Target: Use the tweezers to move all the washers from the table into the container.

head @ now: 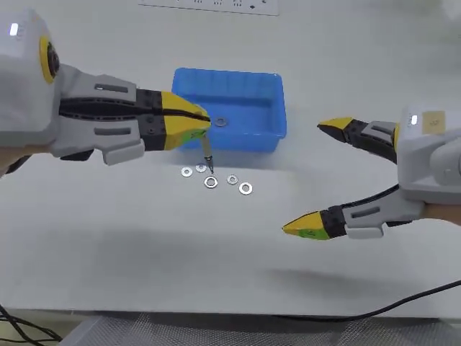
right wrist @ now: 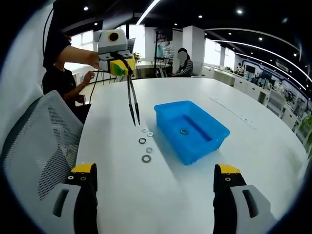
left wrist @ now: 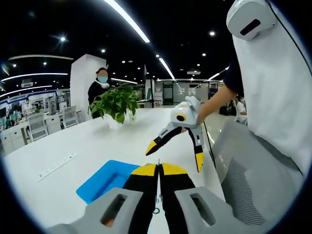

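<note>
Washers (head: 210, 182), small flat silver metal rings, are mostly still to be moved. Five lie in a loose cluster on the white table (head: 108, 245) just in front of the shallow rectangular blue plastic container (head: 268, 130), and a single washer (head: 220, 122) rests on its floor, so I judge the job barely started. The left gripper (head: 204, 126) has its yellow-tipped jaws pressed together on the slim metal tweezers (head: 207, 155), whose tips point down into the cluster. I cannot tell whether they touch or grip a washer. The right gripper (head: 302, 178) hangs well off to the side with its jaws spread wide and nothing between them. The head view gives the plainest count and layout of the cluster, but the tweezers' tips blur into the rings. The right gripper view looks across the table and shows the full length of the tweezers (right wrist: 132, 102), with their two legs slightly parted and the points just beside the nearest ring. The left gripper view looks along its own closed jaws and catches one corner of the container (left wrist: 107, 180) and the right gripper (left wrist: 175, 151) spread open, along with a leafy green potted plant (left wrist: 115, 103) farther down the table.
</note>
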Demonstrator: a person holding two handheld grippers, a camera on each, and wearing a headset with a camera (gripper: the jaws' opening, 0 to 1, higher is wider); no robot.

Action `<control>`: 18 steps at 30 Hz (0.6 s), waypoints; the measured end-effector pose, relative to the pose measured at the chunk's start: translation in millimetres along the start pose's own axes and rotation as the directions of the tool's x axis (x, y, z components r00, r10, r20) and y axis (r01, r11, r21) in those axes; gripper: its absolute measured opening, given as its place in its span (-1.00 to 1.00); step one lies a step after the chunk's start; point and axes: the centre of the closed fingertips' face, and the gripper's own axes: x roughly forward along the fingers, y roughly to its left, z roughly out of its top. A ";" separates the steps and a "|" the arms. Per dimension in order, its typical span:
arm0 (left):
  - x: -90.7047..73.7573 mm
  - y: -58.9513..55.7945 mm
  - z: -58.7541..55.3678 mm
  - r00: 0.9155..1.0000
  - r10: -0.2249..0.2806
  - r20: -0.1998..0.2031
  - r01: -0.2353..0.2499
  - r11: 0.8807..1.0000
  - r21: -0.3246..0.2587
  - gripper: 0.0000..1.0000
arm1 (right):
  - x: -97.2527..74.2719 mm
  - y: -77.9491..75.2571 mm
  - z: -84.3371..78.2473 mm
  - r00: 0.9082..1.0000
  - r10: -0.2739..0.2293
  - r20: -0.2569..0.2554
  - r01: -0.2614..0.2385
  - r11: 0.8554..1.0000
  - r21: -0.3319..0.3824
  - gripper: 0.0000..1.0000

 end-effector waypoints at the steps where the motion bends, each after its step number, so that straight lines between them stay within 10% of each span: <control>1: 0.4 -0.2 -1.9 1.000 0.002 0.000 -0.002 1.000 -0.003 -0.91 | 0.5 1.3 -0.3 1.000 0.004 -0.001 -0.004 1.000 0.000 1.00; 18: 8.3 9.5 -33.8 1.000 0.009 -0.027 -0.010 0.998 -0.058 -0.91 | 12.5 4.1 1.0 0.999 0.034 0.008 -0.034 0.999 0.009 0.98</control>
